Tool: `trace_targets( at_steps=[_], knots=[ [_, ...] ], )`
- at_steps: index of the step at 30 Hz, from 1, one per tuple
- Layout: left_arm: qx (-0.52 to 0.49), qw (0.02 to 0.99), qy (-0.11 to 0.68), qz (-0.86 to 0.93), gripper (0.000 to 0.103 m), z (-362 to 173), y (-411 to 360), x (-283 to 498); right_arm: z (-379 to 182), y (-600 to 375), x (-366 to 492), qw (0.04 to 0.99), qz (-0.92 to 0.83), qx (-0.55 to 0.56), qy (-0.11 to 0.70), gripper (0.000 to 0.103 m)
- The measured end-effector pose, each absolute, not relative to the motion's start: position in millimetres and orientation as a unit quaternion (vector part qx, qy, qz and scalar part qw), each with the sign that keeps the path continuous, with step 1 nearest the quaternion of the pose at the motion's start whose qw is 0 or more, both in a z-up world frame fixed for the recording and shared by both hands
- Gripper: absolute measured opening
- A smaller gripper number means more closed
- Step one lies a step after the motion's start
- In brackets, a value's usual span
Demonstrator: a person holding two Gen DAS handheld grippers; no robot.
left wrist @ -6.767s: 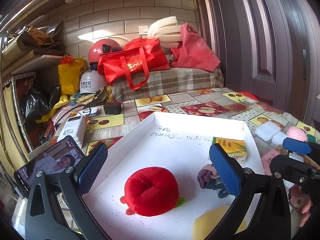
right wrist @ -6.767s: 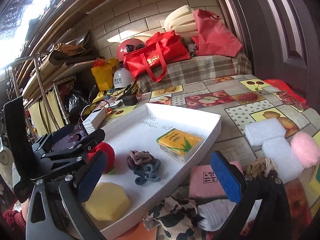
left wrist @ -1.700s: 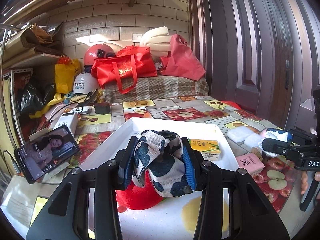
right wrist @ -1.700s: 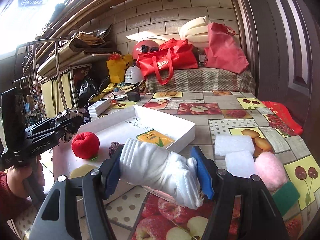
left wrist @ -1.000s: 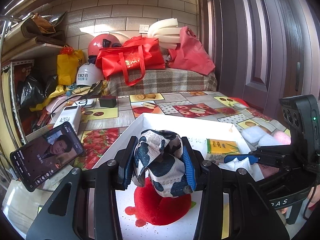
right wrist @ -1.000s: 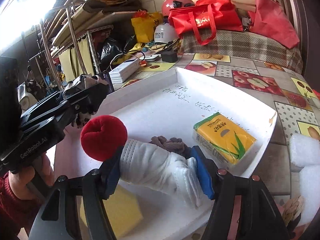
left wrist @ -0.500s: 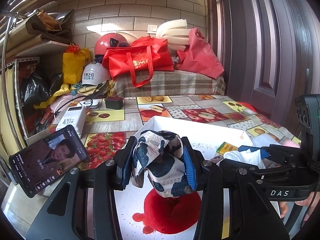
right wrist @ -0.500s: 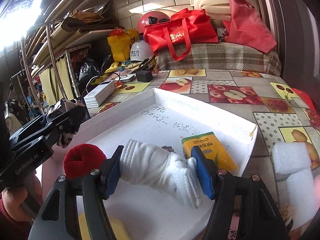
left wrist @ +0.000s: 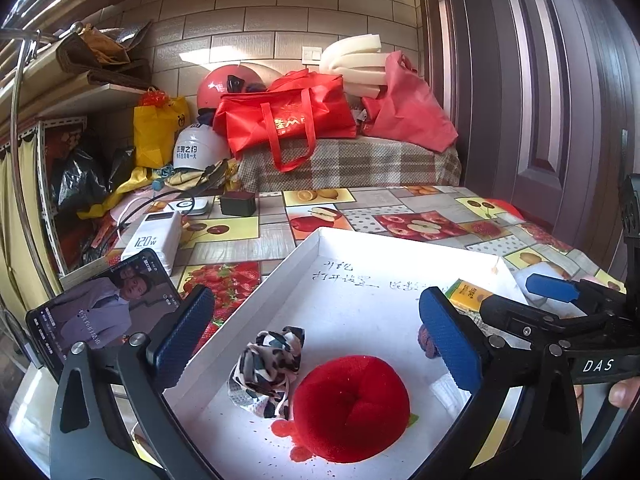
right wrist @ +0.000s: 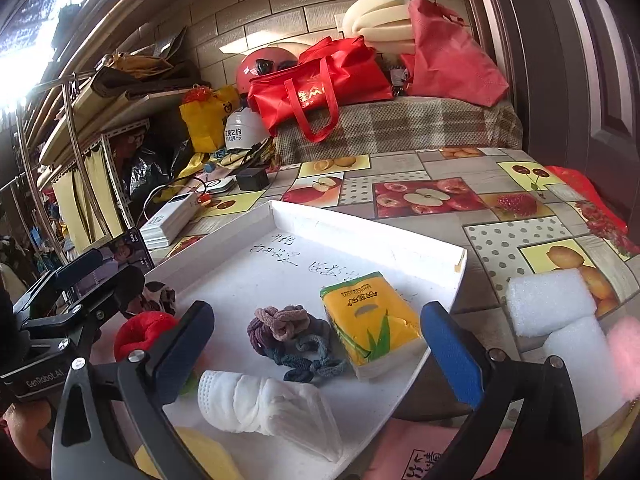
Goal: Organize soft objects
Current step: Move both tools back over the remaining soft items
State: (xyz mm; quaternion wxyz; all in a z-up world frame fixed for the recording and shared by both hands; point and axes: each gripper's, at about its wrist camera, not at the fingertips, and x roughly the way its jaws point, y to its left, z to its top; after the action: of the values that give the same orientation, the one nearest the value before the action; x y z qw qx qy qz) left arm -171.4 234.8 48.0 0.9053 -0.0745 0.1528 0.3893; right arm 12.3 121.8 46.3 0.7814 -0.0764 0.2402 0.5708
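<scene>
Two handheld grippers with blue-padded black fingers hover over one shallow white cardboard tray on a fruit-patterned tablecloth. The left gripper and right gripper are both opening, fingers wide apart, nothing pressed between them. The tray holds six soft things: one crumpled black-and-white patterned cloth touching one red apple-shaped plush, one rolled white sock, one knot of purple and blue hair ties, one yellow tissue pack with unreadable print, and one yellow sponge at the near edge. Handwriting on the tray floor is illegible. Outside the tray lie two white foam blocks beside one pink fluffy ball. One white power bank reads "120W"; the right gripper's body reads "DAS", the left's "GenRobot.AI".
</scene>
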Motion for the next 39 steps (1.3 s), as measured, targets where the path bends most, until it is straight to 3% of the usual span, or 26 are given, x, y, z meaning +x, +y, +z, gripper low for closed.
trace_targets(
  at_steps=[14, 24, 30, 33, 39],
  knots=[
    [-0.061, 0.900, 0.119, 0.415, 0.103, 51.3, 219.1, -185.2, 56.7, 83.0, 13.1, 0.803, 0.566, 0.001, 0.186, 0.103],
    [-0.074, 0.895, 0.141, 0.416, 0.103, 47.9, 221.4, -179.7, 57.1, 26.8, 38.8, 0.807, 0.552, 0.050, 0.205, 0.103],
    [-0.099, 0.903, 0.169, 0.381, 0.103, 44.2, 234.6, -170.8, 77.8, -34.5, 32.2, 0.857, 0.509, 0.037, 0.073, 0.103],
    [-0.118, 0.902, 0.175, 0.377, 0.103, 42.9, 243.5, -168.5, 81.4, -54.9, 36.4, 0.884, 0.466, 0.010, 0.046, 0.103],
    [-0.041, 0.913, 0.116, 0.389, 0.103, 52.2, 202.7, -174.9, 71.6, -80.2, 96.1, 0.893, 0.424, 0.012, 0.151, 0.103]
  ],
)
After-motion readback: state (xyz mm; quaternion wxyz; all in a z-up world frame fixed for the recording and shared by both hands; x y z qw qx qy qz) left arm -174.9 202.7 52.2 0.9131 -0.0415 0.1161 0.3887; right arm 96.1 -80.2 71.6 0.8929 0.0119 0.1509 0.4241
